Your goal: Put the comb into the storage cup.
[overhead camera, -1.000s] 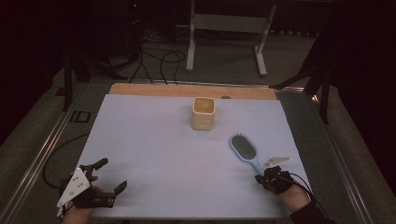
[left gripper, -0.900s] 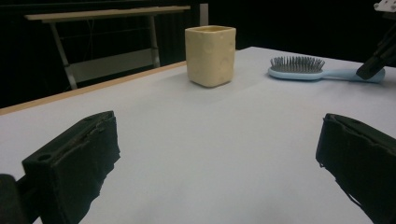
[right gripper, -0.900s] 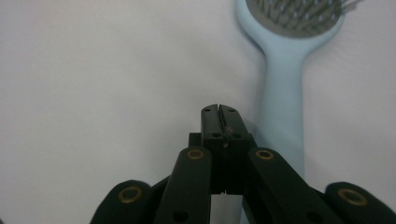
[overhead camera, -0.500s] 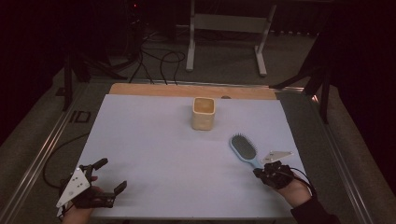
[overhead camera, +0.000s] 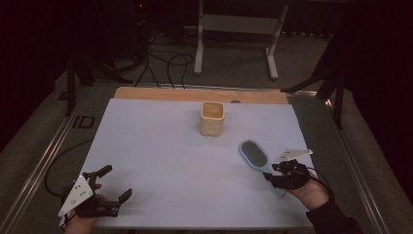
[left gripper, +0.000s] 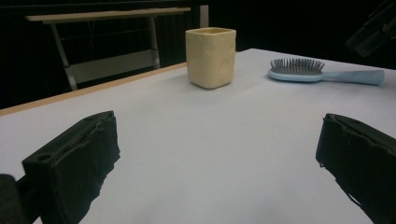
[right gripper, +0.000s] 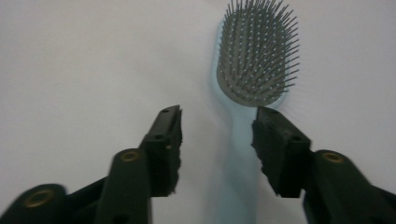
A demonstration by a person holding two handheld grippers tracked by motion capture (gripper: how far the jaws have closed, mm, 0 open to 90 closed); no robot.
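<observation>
A light blue hairbrush [overhead camera: 254, 153] [right gripper: 257, 56] [left gripper: 299, 70] lies bristles up on the white table sheet [overhead camera: 160, 161], right of the middle. My right gripper [overhead camera: 275, 170] [right gripper: 217, 123] hovers just over its handle. Its jaws have just been opening; the handle runs beneath the gap between them and the pads do not touch it. A cream square cup [overhead camera: 212, 118] [left gripper: 211, 57] stands upright near the back middle. My left gripper [overhead camera: 117, 181] [left gripper: 219, 130] rests at the front left, jaws wide open with nothing between them.
A wooden strip [overhead camera: 195, 93] borders the table's far edge. Behind it stand a metal frame [overhead camera: 234, 24] and cables [overhead camera: 160, 58] on the floor. Metal rails run along both sides of the table.
My right gripper has lifted slightly above the brush handle and its jaws have spread apart. The brush stays flat on the sheet. The left gripper has not moved.
</observation>
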